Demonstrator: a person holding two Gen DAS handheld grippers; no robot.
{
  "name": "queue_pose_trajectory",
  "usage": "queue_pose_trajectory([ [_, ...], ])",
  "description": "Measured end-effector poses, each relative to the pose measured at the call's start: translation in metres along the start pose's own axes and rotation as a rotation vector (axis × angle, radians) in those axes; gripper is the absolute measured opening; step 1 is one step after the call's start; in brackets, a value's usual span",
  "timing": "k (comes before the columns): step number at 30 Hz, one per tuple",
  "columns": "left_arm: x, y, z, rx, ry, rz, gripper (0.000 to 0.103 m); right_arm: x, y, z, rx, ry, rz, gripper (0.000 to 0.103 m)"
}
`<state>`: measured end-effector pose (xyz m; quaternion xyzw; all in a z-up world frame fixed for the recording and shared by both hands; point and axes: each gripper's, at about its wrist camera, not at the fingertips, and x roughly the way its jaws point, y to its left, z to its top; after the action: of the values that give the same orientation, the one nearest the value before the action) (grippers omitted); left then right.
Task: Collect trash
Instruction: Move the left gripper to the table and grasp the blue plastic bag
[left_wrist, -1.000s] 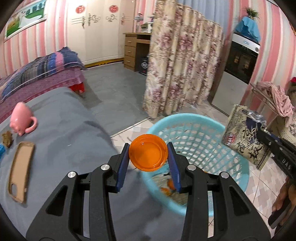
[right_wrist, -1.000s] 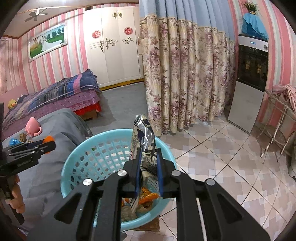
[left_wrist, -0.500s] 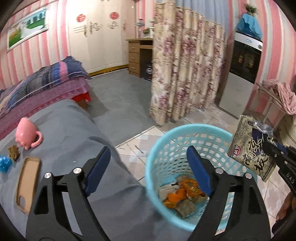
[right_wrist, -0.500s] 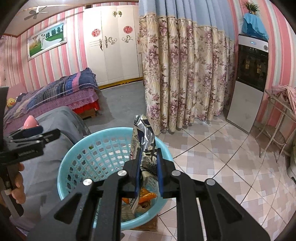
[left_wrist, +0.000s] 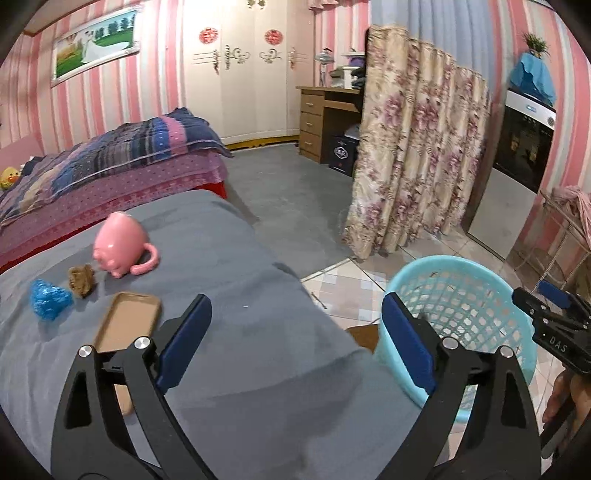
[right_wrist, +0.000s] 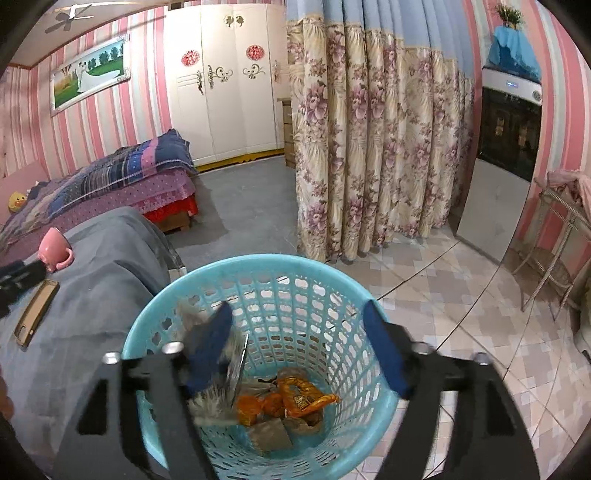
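My left gripper (left_wrist: 295, 314) hangs over the grey-covered table (left_wrist: 240, 387), its jaws opening wide with nothing between them. On the table's left lie a blue crumpled wrapper (left_wrist: 50, 302) and a brown paper wad (left_wrist: 82, 280). My right gripper (right_wrist: 295, 317) is above the light-blue basket (right_wrist: 258, 266), jaws opening. The silver snack packet (right_wrist: 221, 380), blurred, slides down beside its left finger into the basket, free of the pads. Orange wrappers (right_wrist: 295, 395) lie on the basket's bottom. The left wrist view shows the basket (left_wrist: 461, 295) right of the table.
A pink pig-shaped mug (left_wrist: 118, 249) and a tan phone case (left_wrist: 127, 321) lie on the table near the trash. A floral curtain (right_wrist: 369, 147) and tiled floor sit behind the basket. A bed (left_wrist: 110, 166) stands beyond the table, and a metal rack (right_wrist: 561, 236) at far right.
The left gripper let the orange lid go over the basket, opened, and swung left over the table. The right gripper opened and its silver packet is dropping into the basket.
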<state>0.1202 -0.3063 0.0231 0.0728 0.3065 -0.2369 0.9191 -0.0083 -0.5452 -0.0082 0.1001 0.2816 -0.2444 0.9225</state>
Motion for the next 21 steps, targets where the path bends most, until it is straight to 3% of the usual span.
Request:
queue_pose_trajectory([
  [3,-0.007,0.017,-0.002,-0.021,-0.008,0.016,0.091,-0.003,0.012,-0.004,-0.030,-0.019,-0.044,0.091],
  [10,-0.022,0.062,-0.008,-0.047,-0.021,0.078,0.094,-0.003,0.038,-0.007,-0.042,-0.023,-0.021,0.097],
  [15,-0.031,0.113,-0.011,-0.074,-0.027,0.153,0.095,0.000,0.080,-0.001,-0.052,-0.038,0.062,0.098],
  [21,-0.028,0.203,-0.020,-0.160,-0.005,0.273,0.095,0.009,0.150,0.010,-0.108,-0.061,0.171,0.098],
])
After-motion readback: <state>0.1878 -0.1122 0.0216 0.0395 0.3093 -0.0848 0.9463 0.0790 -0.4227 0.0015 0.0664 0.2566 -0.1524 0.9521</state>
